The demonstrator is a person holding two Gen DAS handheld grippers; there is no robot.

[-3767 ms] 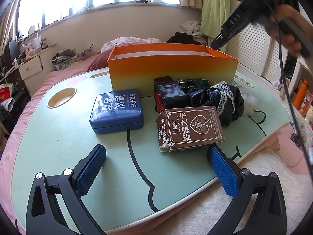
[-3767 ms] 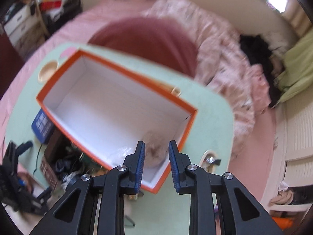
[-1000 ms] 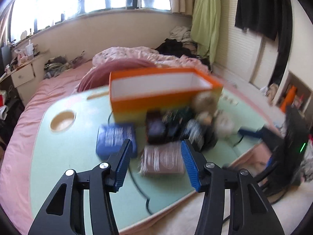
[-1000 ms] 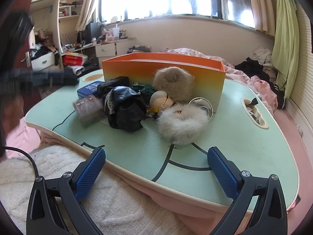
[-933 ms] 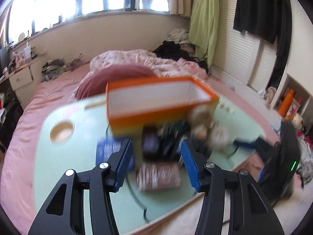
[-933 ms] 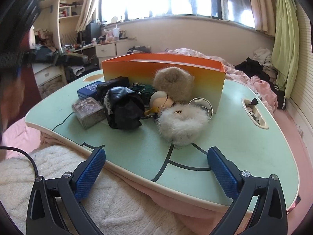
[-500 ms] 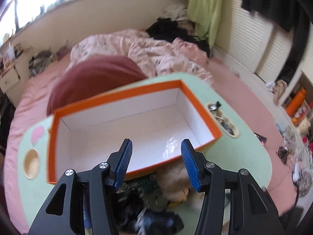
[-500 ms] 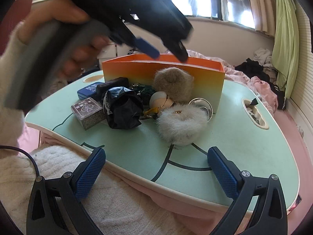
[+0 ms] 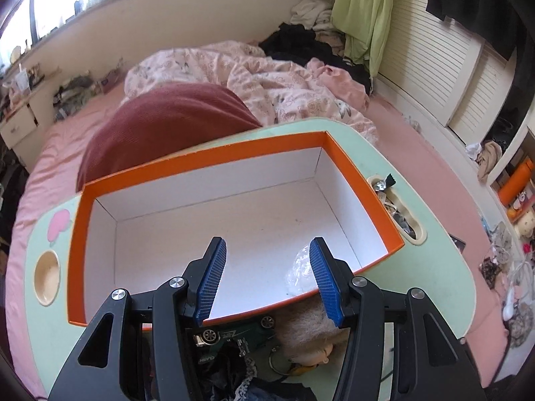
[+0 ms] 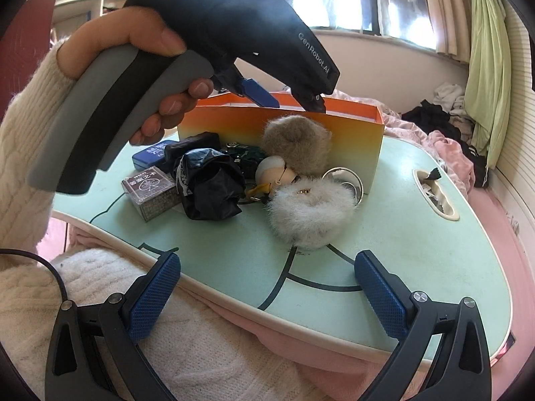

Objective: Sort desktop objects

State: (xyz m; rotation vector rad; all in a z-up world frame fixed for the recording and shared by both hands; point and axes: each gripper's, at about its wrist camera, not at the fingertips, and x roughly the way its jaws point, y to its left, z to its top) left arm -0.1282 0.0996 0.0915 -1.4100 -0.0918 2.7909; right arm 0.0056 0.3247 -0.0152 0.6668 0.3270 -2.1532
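The left gripper hangs over the orange box and points down into it. Its blue pads are partly apart and nothing is between them. The box sits on a green table and is white inside. Only a bit of clear plastic lies on its floor, near the right end. In the right wrist view a hand in a fuzzy white sleeve holds the left gripper's grey handle above the box. The right gripper waits low at the near edge of the table, with its jaws spread wide and empty. The things to sort are in a pile on the table, just in front of the box: a blue tin, a brown card box, a black crumpled bag, a green toy car, a small doll head, a tan fluffy ball and a white fluffy ball. The tan ball leans against the box's front wall. A metal ring lies beside the white ball.
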